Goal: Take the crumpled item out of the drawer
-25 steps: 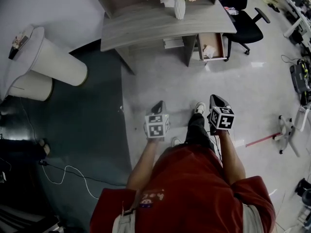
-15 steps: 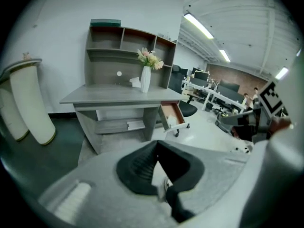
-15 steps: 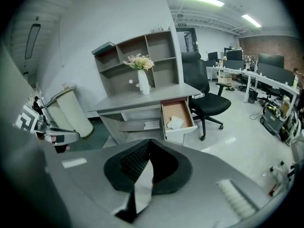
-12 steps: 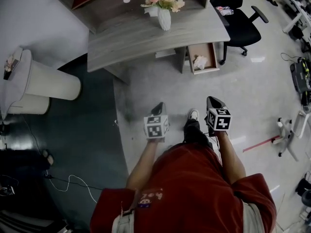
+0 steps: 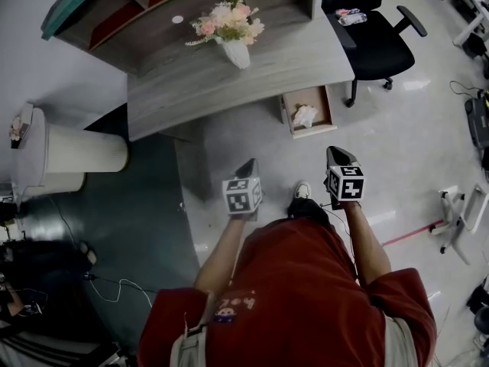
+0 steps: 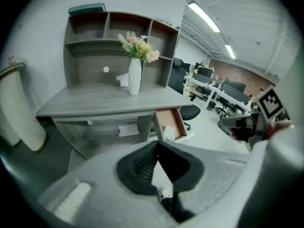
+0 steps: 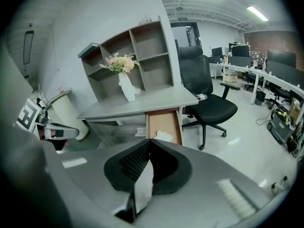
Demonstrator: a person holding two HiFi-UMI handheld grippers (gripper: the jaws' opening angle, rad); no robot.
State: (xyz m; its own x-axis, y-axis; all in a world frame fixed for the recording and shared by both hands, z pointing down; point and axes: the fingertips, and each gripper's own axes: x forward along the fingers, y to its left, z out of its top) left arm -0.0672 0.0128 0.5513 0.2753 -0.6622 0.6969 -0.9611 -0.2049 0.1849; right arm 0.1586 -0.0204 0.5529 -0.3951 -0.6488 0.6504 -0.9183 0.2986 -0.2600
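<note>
The crumpled item (image 5: 304, 115), white, is seen lying inside the open drawer (image 5: 317, 98), which is pulled out from under the right end of the desk (image 5: 176, 90). Both grippers are held over the floor, well short of the desk.

In the left gripper view, the fingers (image 6: 140, 165) of the left gripper (image 5: 248, 165) are seen pressed together at the tips with nothing between them. Only floor and a shoe (image 6: 165, 193) are glimpsed through the gap behind the tips. In the right gripper view, the fingers (image 7: 133, 163) of the right gripper (image 5: 336, 154) are likewise clenched tip to tip and empty.

The layout from above is given by the head view alone. A vase of flowers (image 5: 237, 52) stands near the middle of the desk, a black office chair (image 5: 374, 40) is set just beside its right end, and a pale round bin (image 5: 84, 150) stands off its left end.

The shelf unit (image 6: 118, 37) at the back of the desk is shown from the front only by the gripper views, with its open compartments and a teal book (image 6: 87, 7) laid on top. In both of these views the crumpled item is framed just above the closed fingertips, beyond the front edge of the desk.
</note>
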